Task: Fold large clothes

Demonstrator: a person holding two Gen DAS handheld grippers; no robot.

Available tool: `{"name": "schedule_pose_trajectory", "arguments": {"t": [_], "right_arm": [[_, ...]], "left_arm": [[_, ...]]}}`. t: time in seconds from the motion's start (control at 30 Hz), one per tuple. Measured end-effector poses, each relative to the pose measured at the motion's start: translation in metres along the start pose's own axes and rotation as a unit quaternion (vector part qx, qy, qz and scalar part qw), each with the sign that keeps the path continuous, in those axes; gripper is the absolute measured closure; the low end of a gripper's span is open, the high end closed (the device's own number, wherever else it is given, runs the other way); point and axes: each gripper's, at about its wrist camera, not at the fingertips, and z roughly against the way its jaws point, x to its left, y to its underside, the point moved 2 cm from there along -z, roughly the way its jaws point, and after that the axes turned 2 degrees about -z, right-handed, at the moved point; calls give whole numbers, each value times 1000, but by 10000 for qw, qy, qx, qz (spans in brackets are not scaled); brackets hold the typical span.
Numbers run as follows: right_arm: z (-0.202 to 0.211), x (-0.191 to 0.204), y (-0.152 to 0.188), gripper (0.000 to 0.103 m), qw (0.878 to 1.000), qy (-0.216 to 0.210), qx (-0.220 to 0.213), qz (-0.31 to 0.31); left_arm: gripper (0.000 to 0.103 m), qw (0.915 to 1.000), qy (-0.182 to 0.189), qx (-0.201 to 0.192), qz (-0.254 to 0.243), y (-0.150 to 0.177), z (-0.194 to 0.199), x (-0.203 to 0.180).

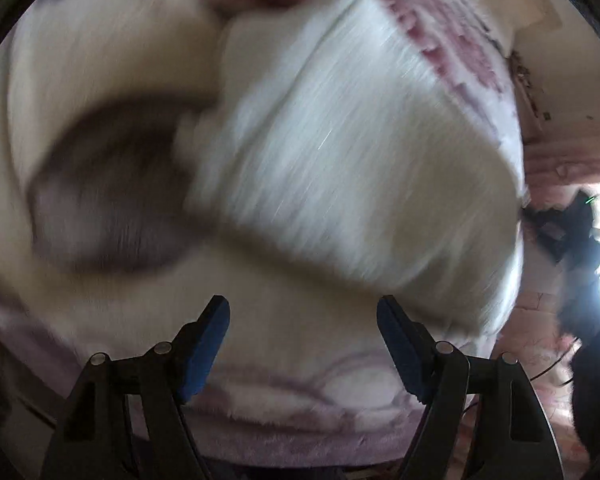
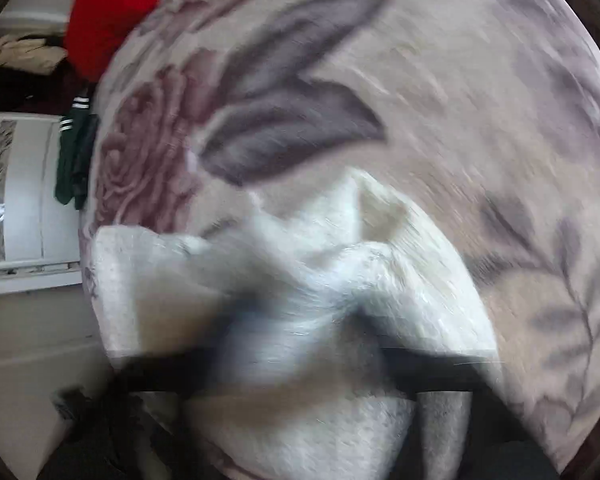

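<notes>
Open room is left between the blue pads of the left hand-held gripper [image 1: 303, 344], above the floral blanket [image 1: 284, 408]. Ahead, passage is blocked by a white fluffy garment [image 1: 340, 168]; a red item [image 2: 112, 8] and dark green clothing [image 2: 74, 160] are found at the blanket's edge.

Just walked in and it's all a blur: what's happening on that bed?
A person with a gripper in each hand is folding a white garment on a floral blanket. The left gripper is open above the cloth, holding nothing. The right gripper is blurred; it appears shut, with white fabric bunched around it.
</notes>
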Motion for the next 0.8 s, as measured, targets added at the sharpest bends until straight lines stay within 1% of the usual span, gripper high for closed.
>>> {"name": "schedule_pose_trajectory", "arguments": {"t": [0.03,0.07,0.1,0.13,0.17,0.23,0.27,0.3,0.33,0.37,0.4,0.43,0.47,0.5,0.53,0.57,0.6,0.63,0.67,0.7,0.73,0.77,0.8], "right_arm": [[14,8,-6,98,9995,-22,-311,-21],[28,19,-5,99,9980,-84,-627,16],[46,24,-8,99,9947,-124,-1013,-75],[60,23,-12,103,9915,-273,-1257,-217],[67,19,-18,103,9894,-441,-1338,-352],[72,15,-21,103,9894,-474,-1299,-453],[71,17,-20,103,9897,-416,-1303,-415],[68,19,-20,102,9918,-218,-1233,-273],[64,24,-18,99,9937,-70,-1105,-151],[55,30,-17,92,9963,116,-848,-79],[28,40,-19,61,9973,282,-683,-37],[28,40,-17,24,9974,362,-615,14],[29,40,-15,11,9971,418,-627,58],[27,39,-15,6,9965,501,-666,101],[20,40,-16,6,9969,495,-602,135],[12,37,-18,6,9977,520,-419,117],[-5,29,-21,6,9982,593,-23,-59],[-19,24,-22,13,9981,532,246,-193],[-26,21,-23,31,9983,430,288,-265],[-27,22,-24,86,9985,428,85,-317],[-23,26,-26,91,9977,504,-45,-441],[-14,33,-28,93,9975,446,-306,-458],[4,47,-30,94,9956,514,-729,-297]], "left_arm": [[29,9999,28,98,49,9,-8,7],[29,9999,10,131,78,15,-9,12],[29,9997,10,196,108,20,-17,18],[29,9993,10,320,171,21,-26,25],[29,9990,-23,383,223,26,-26,31],[29,9984,90,461,326,23,-39,43],[27,9981,118,487,359,20,-42,46],[12,9973,271,527,444,16,-46,49],[1,9958,516,538,523,16,-44,51],[0,9942,687,537,625,14,-45,52],[0,9937,650,557,724,11,-48,54],[0,9928,624,522,883,9,-49,57],[0,9915,603,456,1060,8,-48,59],[0,9896,570,354,1274,9,-46,61],[0,9864,518,199,1548,9,-44,63],[0,9844,487,111,1686,9,-44,65],[0,9823,440,39,1822,8,-44,66],[0,9817,386,13,1865,10,-43,67],[0,9838,309,51,1763,10,-42,65],[0,9874,224,108,1560,11,-43,59],[0,9921,140,191,1229,12,-40,53],[0,9944,115,231,1029,14,-37,48],[0,9968,94,239,751,17,-30,43]]}}
